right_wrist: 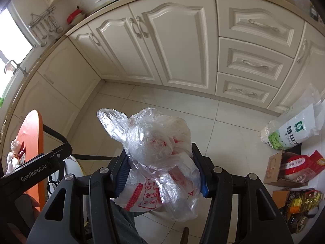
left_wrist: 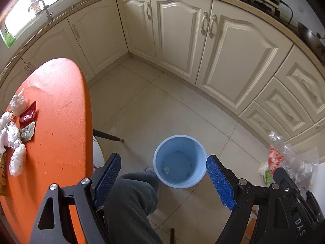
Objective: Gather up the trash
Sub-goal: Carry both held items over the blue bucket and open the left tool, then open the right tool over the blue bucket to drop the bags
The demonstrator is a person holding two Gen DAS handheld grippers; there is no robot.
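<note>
Left gripper: the left gripper (left_wrist: 163, 178) with blue pads is spread wide, with nothing between its fingers. It hangs above the floor, over the person's grey-trousered knee (left_wrist: 132, 199).

Right gripper: the right gripper (right_wrist: 161, 172) pinches a crumpled clear plastic bag with red print (right_wrist: 160, 158). The bag bulges up and out between the two fingers. In the left view the same bag (left_wrist: 284, 162) shows at the right edge, held up in the air.

Bin: a round light-blue plastic bin (left_wrist: 180, 161) stands on the pale floor tiles (left_wrist: 162, 111), between the left gripper's two pads in that view. A small pale scrap lies on its bottom.

Table: a round orange table (left_wrist: 56, 122) is at the left. More trash lies near its left edge.

Trash on table: several scrunched white plastic bags (left_wrist: 15, 134) lie in a row. A red snack wrapper (left_wrist: 28, 114) and a pale green-and-white wrapper (left_wrist: 27, 131) lie just beside them, touching each other.

Cupboards: cream cupboard doors (left_wrist: 182, 36) stand behind the bin, well apart from it.

Floor at right: a white and green sack (right_wrist: 292, 131), a brown cardboard box holding a red bag (right_wrist: 294, 169), and a yellow oil bottle (right_wrist: 302, 203) sit near the cupboards.
</note>
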